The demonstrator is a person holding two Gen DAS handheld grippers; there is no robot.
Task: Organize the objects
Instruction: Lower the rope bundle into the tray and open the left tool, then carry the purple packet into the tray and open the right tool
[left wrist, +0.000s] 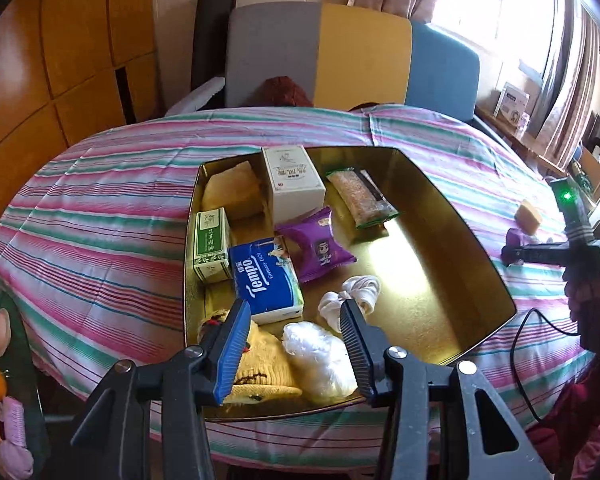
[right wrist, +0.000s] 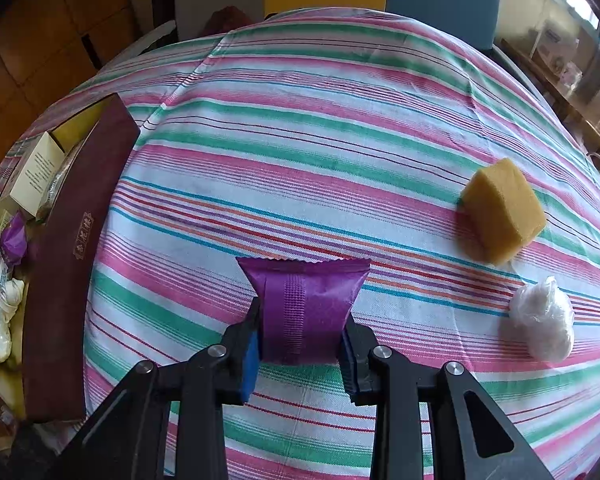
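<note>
Striped cloth (right wrist: pixel 300 120), purple packet (right wrist: pixel 308 304) between right tongs (right wrist: pixel 300 356)

The surface (right wrist: pixel 340 128) wears cloth striped pink, green, white and thin red. The tray (left wrist: pixel 452 264) is gold inside and maroon on its wall. In it lie a blue tissue pack (left wrist: pixel 266 278), a purple packet (left wrist: pixel 320 250), a white box (left wrist: pixel 292 178) and a green box (left wrist: pixel 212 244). On the right, the right hand-held gripper (right wrist: pixel 302 344), black with blue pads, holds a purple wrapper (right wrist: pixel 306 312); nearby are a yellow sponge (right wrist: pixel 504 210) and a white bag (right wrist: pixel 542 318).

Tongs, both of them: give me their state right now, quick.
Left tongs: open, holding nothing, above the box.
Right tongs: closed on a purple snack packet.
</note>
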